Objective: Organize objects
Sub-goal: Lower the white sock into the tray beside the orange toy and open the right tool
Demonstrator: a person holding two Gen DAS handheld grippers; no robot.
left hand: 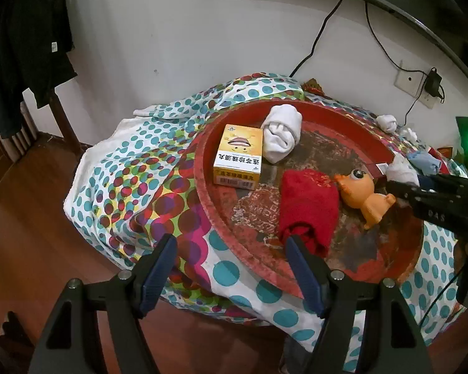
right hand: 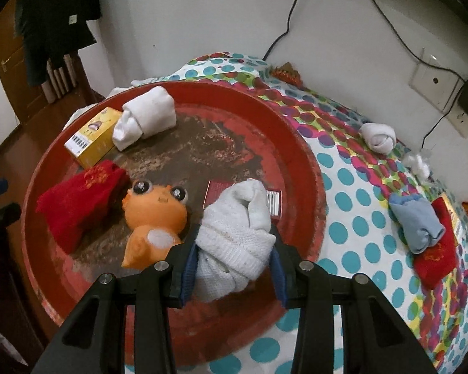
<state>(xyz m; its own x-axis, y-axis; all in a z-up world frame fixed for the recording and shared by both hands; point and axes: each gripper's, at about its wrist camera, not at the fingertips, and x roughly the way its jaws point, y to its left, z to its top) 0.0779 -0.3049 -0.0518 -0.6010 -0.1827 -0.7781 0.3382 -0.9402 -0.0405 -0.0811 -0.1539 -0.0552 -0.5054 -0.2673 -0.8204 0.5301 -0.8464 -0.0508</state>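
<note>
Our right tongs (right hand: 234, 249) clamp a rolled white knit sock (right hand: 237, 233) over the red round tray (right hand: 309, 168), just beside the orange toy fish (right hand: 154, 208). Our left tongs (left hand: 231, 268) hang wide and hold nothing at the tray's near rim. In the tray lie a yellow box (left hand: 238, 157), a white sock roll (left hand: 280, 134) and a red sock (left hand: 309, 205). A blue sock (right hand: 416, 222) sits on the dotted cloth (right hand: 352, 187).

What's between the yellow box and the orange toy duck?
The folded red cloth lies between yellow cardboard box and orange rubber duck toy, seen in right wrist view.
</note>
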